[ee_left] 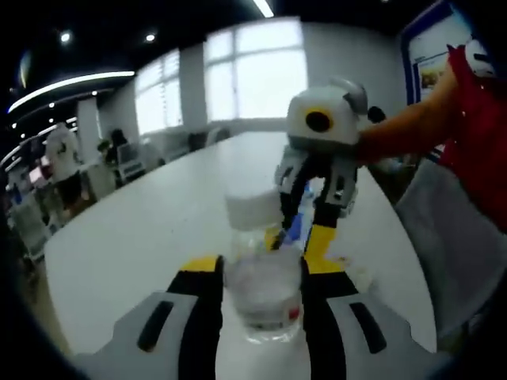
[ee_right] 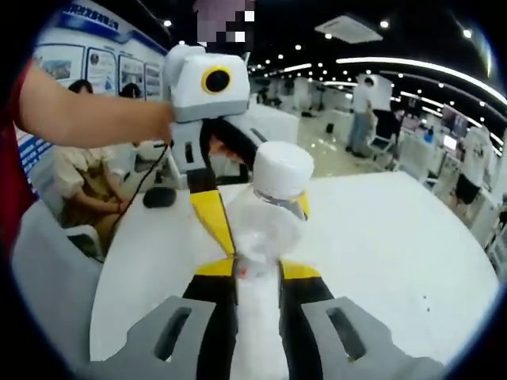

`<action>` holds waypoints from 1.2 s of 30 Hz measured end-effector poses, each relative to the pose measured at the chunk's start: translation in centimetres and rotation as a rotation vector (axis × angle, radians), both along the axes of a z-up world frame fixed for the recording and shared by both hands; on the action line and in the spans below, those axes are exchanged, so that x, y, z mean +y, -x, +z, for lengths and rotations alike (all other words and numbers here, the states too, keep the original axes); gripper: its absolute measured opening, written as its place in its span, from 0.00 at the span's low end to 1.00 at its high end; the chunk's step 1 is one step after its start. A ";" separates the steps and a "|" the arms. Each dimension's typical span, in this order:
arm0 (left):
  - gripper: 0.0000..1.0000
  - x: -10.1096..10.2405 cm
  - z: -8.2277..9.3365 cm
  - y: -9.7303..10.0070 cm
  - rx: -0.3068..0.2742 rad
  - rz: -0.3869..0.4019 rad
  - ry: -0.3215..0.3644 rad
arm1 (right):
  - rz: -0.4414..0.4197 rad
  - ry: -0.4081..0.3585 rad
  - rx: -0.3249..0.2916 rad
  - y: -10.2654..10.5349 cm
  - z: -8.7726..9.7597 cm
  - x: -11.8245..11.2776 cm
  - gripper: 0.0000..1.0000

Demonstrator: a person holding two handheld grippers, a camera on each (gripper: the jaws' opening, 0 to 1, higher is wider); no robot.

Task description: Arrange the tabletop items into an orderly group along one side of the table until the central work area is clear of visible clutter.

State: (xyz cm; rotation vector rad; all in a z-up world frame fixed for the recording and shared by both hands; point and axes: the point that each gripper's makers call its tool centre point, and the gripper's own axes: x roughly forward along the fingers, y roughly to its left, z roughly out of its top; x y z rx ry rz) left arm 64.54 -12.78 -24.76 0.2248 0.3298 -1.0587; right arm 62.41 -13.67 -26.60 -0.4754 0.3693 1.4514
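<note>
A clear plastic bottle (ee_left: 265, 305) with a white cap (ee_left: 252, 210) is held over the white table (ee_left: 142, 237). My left gripper (ee_left: 261, 265) is shut on the bottle's body, one yellow-tipped jaw on each side. My right gripper (ee_left: 299, 237) comes in from the right and reaches the same bottle, with a bit of blue showing between its jaws. In the right gripper view the bottle (ee_right: 261, 226) stands between the jaws of my right gripper (ee_right: 259, 269), which is shut on it, cap (ee_right: 281, 168) at the far end. My left gripper (ee_right: 255, 229) straddles the bottle from the upper left.
A person in a red top (ee_left: 475, 142) stands at the table's right edge, a bare forearm (ee_right: 87, 119) behind the left gripper. A small black object (ee_right: 158, 196) lies near the table's far edge (ee_right: 372, 178). People sit beyond that edge (ee_right: 79, 186).
</note>
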 end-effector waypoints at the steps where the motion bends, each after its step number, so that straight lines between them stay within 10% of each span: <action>1: 0.35 0.0 -0.3 -0.1 0.038 0.014 0.062 | -0.002 -0.016 0.027 0.1 -0.2 0.3 0.01; 8: 0.35 0.3 -3.3 1.1 0.070 0.027 0.080 | 0.018 0.076 0.013 0.4 -3.2 1.0 0.01; 36: 0.35 -0.9 -2.8 -0.9 -0.002 0.035 0.147 | -0.024 0.082 -0.051 -1.1 -1.8 -0.4 0.01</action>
